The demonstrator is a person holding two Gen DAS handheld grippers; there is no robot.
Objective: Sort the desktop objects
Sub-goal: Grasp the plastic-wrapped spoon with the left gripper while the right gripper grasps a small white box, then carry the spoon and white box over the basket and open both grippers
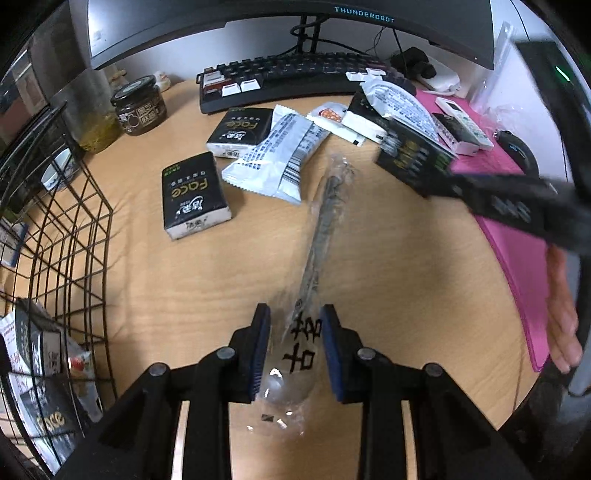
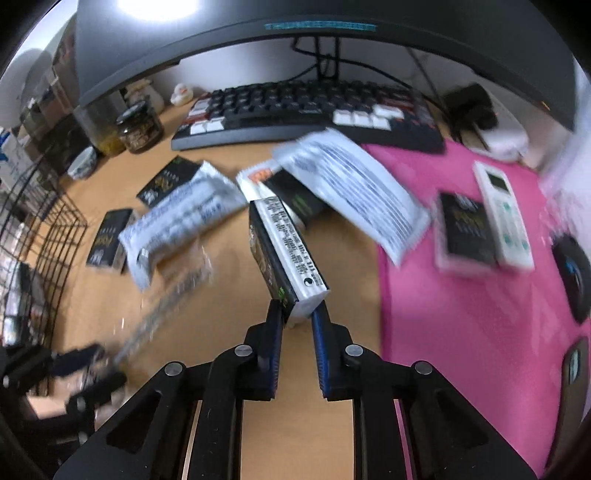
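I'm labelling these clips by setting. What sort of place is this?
Most likely an office or home computer desk: a wide monitor stands over a keyboard on a wooden desktop, with a mouse on a pink mat.
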